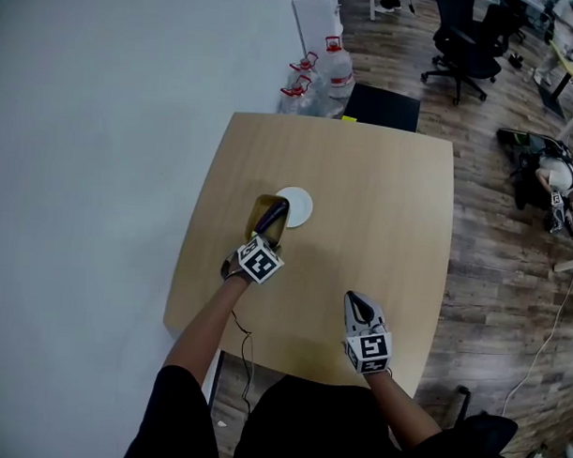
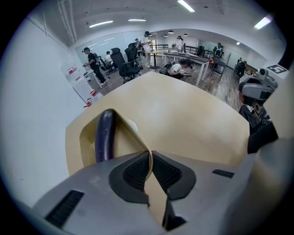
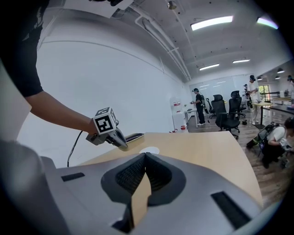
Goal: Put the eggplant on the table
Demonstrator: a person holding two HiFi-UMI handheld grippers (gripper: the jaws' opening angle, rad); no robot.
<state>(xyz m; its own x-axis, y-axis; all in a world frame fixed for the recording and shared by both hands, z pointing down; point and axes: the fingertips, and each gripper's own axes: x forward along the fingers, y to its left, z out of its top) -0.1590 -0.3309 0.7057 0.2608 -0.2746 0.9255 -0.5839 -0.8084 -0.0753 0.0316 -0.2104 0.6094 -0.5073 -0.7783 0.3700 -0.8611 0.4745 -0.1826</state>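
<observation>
Inside the beige dish (image 2: 125, 144), a long, glossy, dark-purple eggplant (image 2: 104, 135)

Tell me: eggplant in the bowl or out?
In: the eggplant lies inside the bowl, whose rim the left gripper pinches.

No word, brand or number can be read anywhere in these views. The cubes on the left gripper (image 1: 266, 238) and the right gripper (image 1: 353, 297) carry only black-and-white square marker patterns, not letters or digits. Red labels on the water bottles (image 1: 337, 67) and a red patch on the white cabinet (image 1: 319, 20) by the wall are too small and blurred to make out.
</observation>
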